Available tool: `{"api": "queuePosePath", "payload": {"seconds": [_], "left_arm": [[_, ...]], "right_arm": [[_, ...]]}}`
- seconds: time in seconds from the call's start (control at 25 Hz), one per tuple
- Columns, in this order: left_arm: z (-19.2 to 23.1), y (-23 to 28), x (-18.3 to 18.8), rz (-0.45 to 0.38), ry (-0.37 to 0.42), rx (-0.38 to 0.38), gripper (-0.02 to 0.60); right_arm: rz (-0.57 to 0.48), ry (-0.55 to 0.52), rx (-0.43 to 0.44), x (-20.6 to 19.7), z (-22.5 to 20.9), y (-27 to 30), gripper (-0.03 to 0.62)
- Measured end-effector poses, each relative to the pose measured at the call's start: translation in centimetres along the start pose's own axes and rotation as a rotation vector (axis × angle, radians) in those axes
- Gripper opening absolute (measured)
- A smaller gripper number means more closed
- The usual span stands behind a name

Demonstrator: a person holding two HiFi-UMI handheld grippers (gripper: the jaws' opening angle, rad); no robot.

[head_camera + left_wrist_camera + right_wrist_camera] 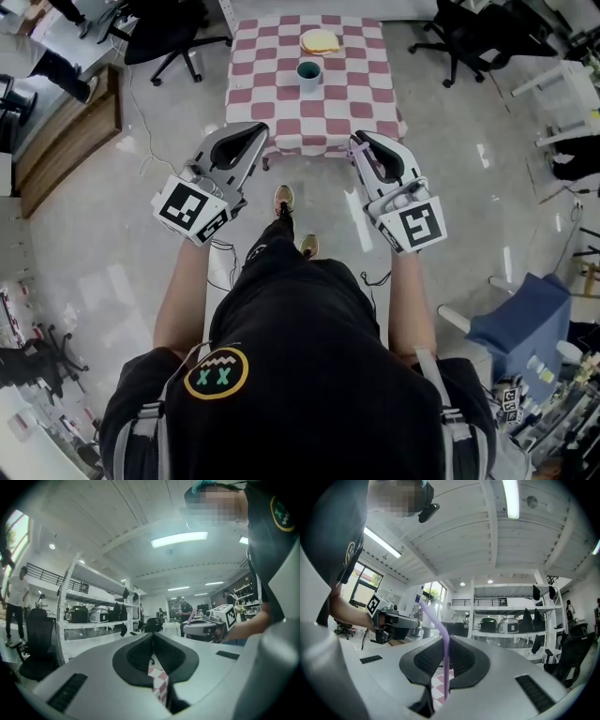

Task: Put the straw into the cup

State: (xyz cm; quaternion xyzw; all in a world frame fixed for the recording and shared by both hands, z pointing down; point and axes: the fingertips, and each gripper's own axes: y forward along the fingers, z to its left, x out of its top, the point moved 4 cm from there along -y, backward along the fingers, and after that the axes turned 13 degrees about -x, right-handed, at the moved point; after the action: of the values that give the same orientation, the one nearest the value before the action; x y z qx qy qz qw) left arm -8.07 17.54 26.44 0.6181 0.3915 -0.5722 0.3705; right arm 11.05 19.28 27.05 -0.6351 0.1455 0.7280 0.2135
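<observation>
A teal cup stands mid-way on the checkered table, its inside too dark to read. Short of the table's near edge, the right gripper clamps an upright purple straw. Beside it, the left gripper has its jaws together and empty.

Cup on table w/ plate just behind.
</observation>
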Motion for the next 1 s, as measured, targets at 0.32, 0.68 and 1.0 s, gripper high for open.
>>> {"api": "queuePosePath", "payload": {"seconds": [0.32,0.68,1.0], "left_arm": [[1.1,1.0,-0.5,-0.005,0.000,-0.010,0.020],[4.8,2.7,-1.2,-0.010,0.001,-0.031,0.020],[9.9,5.1,-2.5,-0.015,-0.013,-0.036,0.020]], "right_arm": [[-0.004,-0.004,-0.006,-0.4,-0.7,1.2,0.052],[0.005,-0.012,-0.010,-1.4,-1.9,4.8,0.052],[0.020,-0.017,-0.013,-2.7,-4.1,9.8,0.052]]}}
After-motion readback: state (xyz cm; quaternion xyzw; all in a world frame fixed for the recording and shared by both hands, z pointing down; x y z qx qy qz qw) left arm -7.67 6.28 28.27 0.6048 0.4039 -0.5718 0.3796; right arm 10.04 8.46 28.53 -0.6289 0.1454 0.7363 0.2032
